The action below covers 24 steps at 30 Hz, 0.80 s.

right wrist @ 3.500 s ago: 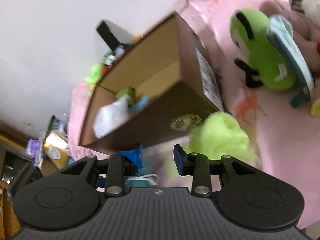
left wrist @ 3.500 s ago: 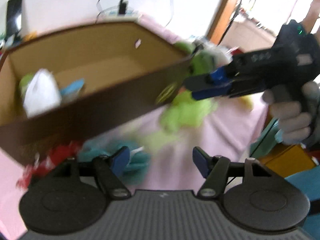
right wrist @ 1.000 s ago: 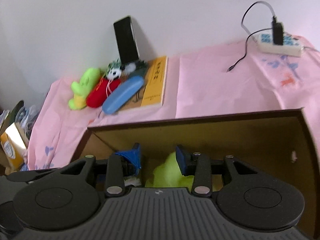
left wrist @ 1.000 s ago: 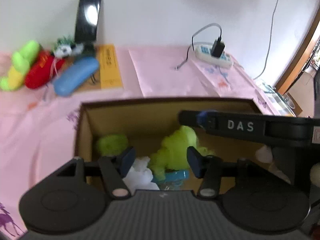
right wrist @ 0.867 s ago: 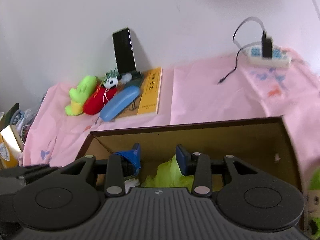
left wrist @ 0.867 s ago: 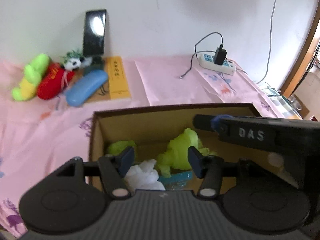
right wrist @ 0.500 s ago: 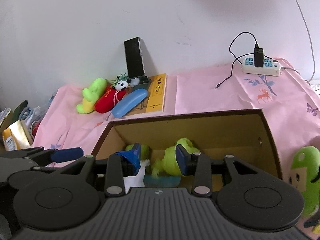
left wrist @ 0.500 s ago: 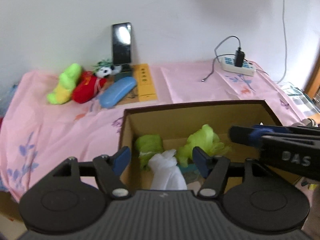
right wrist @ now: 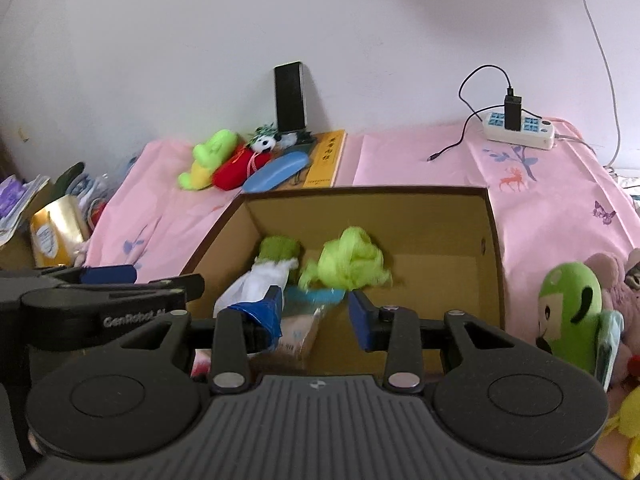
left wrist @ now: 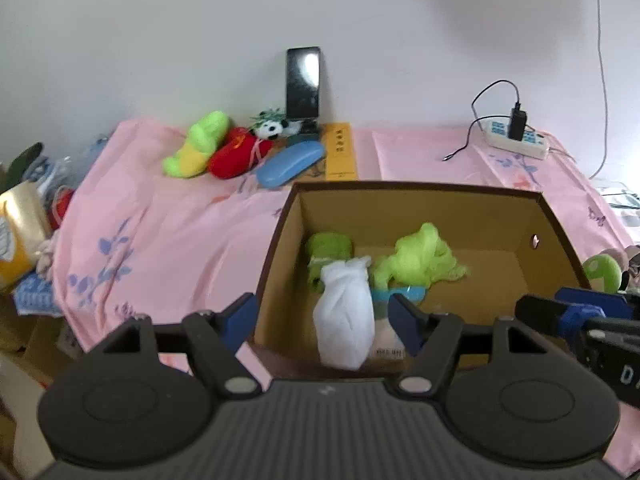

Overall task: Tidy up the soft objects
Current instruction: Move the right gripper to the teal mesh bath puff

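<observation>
**Both tools pull back from the box; lime plush now lies inside**

The lime-green plush (left wrist: 420,254) that the right hand-held gripper (right wrist: 316,316) carried across the pink cloth a few seconds ago now rests on the floor of the cardboard box (left wrist: 416,192), beside a darker green soft toy (left wrist: 329,246) and a white cloth bundle (left wrist: 346,312). Over the last second both cameras have drawn back and up, so the whole box shows. I judge that one drop-off is finished and a next soft thing is due.

The right hand-held gripper stands with its fingers apart and nothing between them, above the box's near edge. The left hand-held gripper (left wrist: 322,322) is likewise spread wide and empty, touching nothing.

A green round-headed plush (right wrist: 570,312) waits just outside the box's right wall; more soft toys (left wrist: 218,152) lie far back by the wall.
</observation>
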{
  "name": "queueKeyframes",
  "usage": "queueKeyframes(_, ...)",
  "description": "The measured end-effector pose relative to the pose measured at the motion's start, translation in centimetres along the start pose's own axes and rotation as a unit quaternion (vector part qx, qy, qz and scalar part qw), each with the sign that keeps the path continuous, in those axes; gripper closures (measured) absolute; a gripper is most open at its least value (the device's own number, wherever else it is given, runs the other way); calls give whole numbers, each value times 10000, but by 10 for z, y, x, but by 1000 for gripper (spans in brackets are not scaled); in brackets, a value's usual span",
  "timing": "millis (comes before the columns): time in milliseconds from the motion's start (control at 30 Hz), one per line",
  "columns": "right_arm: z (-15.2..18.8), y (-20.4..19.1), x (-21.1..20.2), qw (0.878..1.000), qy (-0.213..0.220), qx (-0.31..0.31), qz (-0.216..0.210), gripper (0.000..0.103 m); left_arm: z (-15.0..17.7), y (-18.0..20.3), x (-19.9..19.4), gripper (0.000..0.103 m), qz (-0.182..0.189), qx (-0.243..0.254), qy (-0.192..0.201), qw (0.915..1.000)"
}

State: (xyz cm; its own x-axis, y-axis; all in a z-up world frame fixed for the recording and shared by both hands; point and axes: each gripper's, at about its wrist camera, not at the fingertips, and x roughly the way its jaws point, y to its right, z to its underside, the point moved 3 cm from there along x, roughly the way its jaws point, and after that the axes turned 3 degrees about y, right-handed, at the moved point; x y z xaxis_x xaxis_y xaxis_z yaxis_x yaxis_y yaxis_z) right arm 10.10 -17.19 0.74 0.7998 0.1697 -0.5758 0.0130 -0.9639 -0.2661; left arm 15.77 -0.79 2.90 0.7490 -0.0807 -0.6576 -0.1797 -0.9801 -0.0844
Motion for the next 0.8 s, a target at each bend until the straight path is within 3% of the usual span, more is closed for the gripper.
queueKeyframes(133, 13, 2, -7, 9998, -95, -33, -179, 84, 14, 8, -9, 32, -203, -43, -71, 9998)
queueKeyframes(500, 43, 4, -13, 9975, -468, -307, -437, 82, 53, 15, -16, 32, -286, -421, -585, 9970)
queueKeyframes(800, 72, 20, -7, 9931, -967, -311, -579, 82, 103, 9, -20, 32, -60, -489, -816, 9954)
